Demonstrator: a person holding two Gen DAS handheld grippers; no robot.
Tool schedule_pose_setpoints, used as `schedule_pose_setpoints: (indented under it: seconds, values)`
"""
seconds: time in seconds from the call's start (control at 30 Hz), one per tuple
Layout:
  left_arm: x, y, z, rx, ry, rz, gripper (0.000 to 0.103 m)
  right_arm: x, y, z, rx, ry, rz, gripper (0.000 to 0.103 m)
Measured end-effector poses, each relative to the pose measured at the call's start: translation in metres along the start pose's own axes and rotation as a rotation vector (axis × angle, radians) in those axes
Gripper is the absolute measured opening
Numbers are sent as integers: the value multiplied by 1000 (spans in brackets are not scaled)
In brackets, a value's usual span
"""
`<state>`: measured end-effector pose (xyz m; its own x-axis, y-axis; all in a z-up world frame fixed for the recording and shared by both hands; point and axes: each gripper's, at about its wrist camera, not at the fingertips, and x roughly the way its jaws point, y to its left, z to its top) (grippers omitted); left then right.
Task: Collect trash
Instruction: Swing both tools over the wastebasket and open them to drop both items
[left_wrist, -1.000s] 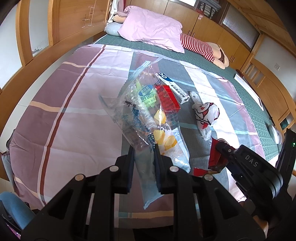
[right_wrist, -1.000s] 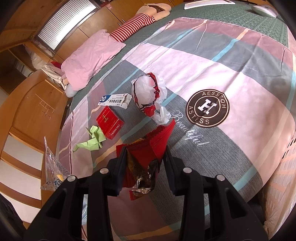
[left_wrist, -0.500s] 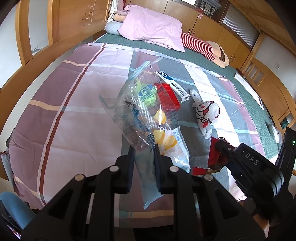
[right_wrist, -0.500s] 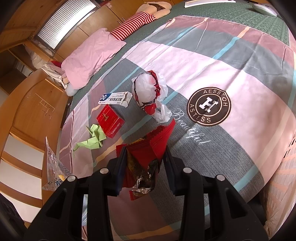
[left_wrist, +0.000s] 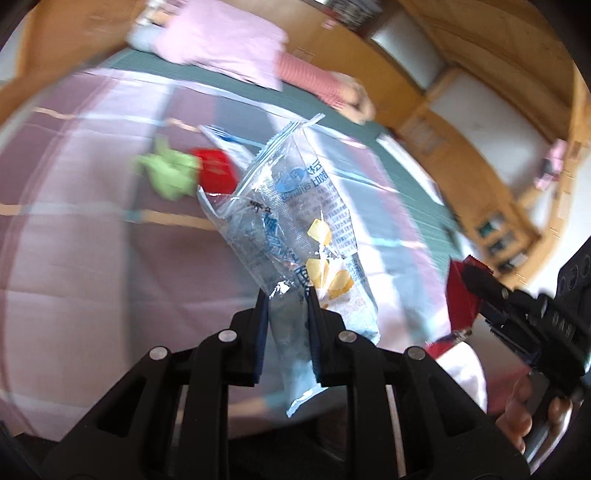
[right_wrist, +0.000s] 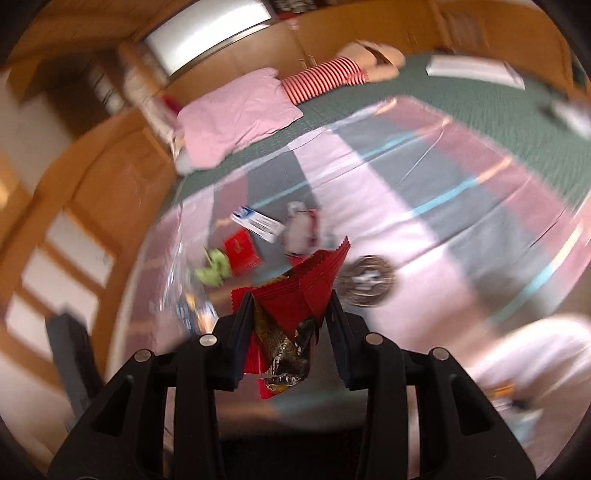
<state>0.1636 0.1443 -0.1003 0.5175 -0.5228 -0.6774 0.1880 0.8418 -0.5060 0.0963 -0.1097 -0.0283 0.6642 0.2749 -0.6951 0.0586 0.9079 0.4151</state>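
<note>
Clear plastic wrapper (left_wrist: 295, 229) sits pinched between your left gripper (left_wrist: 285, 295) jaws near its lower end, long axis running up and away over the bed (left_wrist: 74, 258). Red snack packet (right_wrist: 295, 295) is clamped in your right gripper (right_wrist: 290, 299) jaws, crumpled, serrated top pointing up-right. Green paper (right_wrist: 214, 269) and red box (right_wrist: 240, 251) lie on the bed.

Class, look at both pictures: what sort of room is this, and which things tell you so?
Most likely a bedroom: a bed with a striped quilt, a pink pillow at its head, and wooden cupboards along the wall.
</note>
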Motion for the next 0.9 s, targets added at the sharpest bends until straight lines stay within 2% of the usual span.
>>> schedule_pose_setpoints:
  seconds: [0.1, 0.2, 0.27, 0.33, 0.4, 0.5, 0.63, 0.77, 0.8, 0.83, 0.9]
  values:
    - [5, -24, -9, 62, 32, -95, 20, -33, -44, -16, -40, 65, -66, 39]
    - [8, -57, -22, 153, 67, -181, 20, -48, -87, -44, -43, 162, -186, 42]
    - [11, -83, -34, 225, 92, -216, 20, -53, -113, -59, -10, 226, -230, 56]
    - [14, -110, -49, 294, 122, -243, 20, -62, -138, -66, 72, 244, -253, 59]
    - [14, -137, -65, 361, 146, -275, 20, -79, -156, -65, 152, 200, -267, 60]
    - [12, -162, -83, 432, 168, -320, 20, -106, -168, -57, 200, 102, -299, 66]
    - [16, -193, -106, 521, 206, -389, 21, -125, -170, -47, 215, 21, -299, 67]
    - [22, -213, -128, 606, 251, -442, 25, -133, -172, -40, 203, -13, -310, 67]
    - [22, -215, -132, 617, 258, -454, 37, -133, -173, -40, 199, -16, -312, 67]
    - [23, -217, -136, 623, 268, -472, 62, -133, -172, -40, 196, -21, -317, 67]
    - [23, -219, -138, 628, 277, -479, 91, -133, -174, -37, 197, -26, -316, 67]
